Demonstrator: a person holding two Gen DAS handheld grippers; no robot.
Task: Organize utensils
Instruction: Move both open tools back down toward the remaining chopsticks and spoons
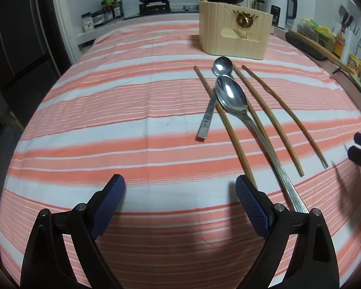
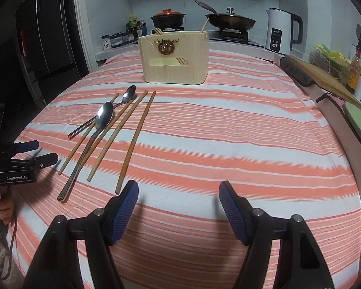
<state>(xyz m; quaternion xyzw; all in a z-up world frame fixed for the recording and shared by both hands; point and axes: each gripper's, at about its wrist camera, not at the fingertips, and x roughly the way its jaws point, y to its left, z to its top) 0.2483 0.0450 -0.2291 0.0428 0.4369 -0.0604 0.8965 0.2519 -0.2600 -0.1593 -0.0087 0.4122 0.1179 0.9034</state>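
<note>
Here, a table covered by a cloth striped in salmon-pink and white is seen from both wrist cameras, and the loose utensils are gathered in one cluster on it. In the left wrist view the left gripper is held low over the cloth with its blue-padded fingers spread wide apart and nothing between them; the cluster lies ahead and to the right. A large polished steel spoon with a long ribbed handle is laid bowl-up, its handle running down towards the right finger of that gripper. A smaller steel spoon with a flat stamped handle lies just behind it, the handle crossing one of the thin brown wooden chopsticks. Four such chopsticks can be counted, laid roughly parallel, one left of the large spoon, one partly under it, and two to its right. Behind the cluster stands a cream-coloured ribbed utensil holder with a bronze deer-head ornament, and more chopsticks are seen standing in it. In the right wrist view the right gripper is likewise held open over bare cloth, its pads clamping nothing, with the nearest chopstick end just beside its left finger. The left gripper appears there at the far left edge.
</note>
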